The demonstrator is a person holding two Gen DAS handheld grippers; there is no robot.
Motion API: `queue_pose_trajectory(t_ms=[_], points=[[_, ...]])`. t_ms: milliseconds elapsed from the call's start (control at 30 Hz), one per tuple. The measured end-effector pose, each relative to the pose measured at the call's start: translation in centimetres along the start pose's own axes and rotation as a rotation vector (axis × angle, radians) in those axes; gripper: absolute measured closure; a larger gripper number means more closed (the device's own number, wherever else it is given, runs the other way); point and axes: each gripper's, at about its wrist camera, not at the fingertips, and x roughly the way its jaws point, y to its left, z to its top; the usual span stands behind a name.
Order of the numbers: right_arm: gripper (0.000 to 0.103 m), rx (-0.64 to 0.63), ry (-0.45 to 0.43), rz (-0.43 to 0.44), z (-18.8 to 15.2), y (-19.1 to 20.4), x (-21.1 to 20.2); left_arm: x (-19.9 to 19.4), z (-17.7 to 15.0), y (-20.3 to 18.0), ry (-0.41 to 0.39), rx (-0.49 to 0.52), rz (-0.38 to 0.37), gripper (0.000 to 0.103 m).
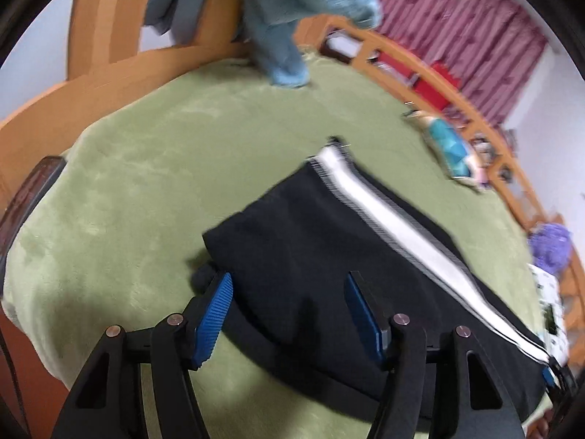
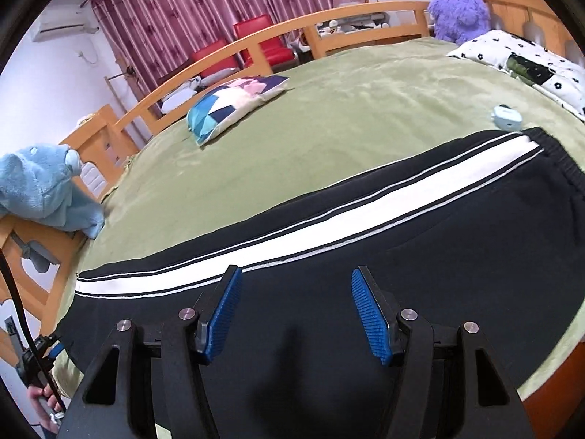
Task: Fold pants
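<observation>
Black pants [image 1: 310, 237] with a white side stripe lie flat on the green bedspread [image 1: 146, 168]. In the left wrist view my left gripper [image 1: 289, 285] is open, its blue fingers spread over the pants' leg end. In the right wrist view the pants [image 2: 457, 256] stretch across the frame, waistband at the right. My right gripper [image 2: 296, 285] is open just above the black cloth below the stripe. The left gripper also shows in the right wrist view [image 2: 44, 351] at the far left, by the leg end.
A light blue plush [image 1: 292, 18] hangs on the wooden footboard. A patchwork cushion [image 2: 234, 102] lies on the bed. A purple plush [image 2: 459, 11], a black-and-white pillow [image 2: 530, 58] and a small blue object [image 2: 506, 117] are near the headboard. A wooden rail [image 2: 256, 44] lines the far side.
</observation>
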Motion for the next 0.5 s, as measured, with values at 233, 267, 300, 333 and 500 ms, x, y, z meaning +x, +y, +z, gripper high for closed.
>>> queue_pose_trajectory(t_ms=[233, 267, 300, 333, 500], points=[[0.041, -0.043, -0.002, -0.038, -0.6, 1.1, 0.4, 0.1, 0.9, 1.0, 0.006, -0.07, -0.088, 0.095], [0.041, -0.042, -0.006, -0.039, -0.7, 1.2, 0.3, -1.2, 0.9, 1.1, -0.017, -0.065, -0.116, 0.095], [0.041, -0.038, -0.01, -0.042, -0.7, 1.1, 0.2, -2.1, 0.7, 1.2, -0.033, -0.061, -0.125, 0.095], [0.041, -0.034, -0.012, -0.043, -0.6, 1.2, 0.3, -3.1, 0.5, 1.4, -0.047, -0.068, -0.126, 0.095], [0.041, -0.017, 0.008, -0.03, -0.8, 0.9, 0.9, -0.7, -0.9, 1.6, 0.036, -0.046, -0.047, 0.089]])
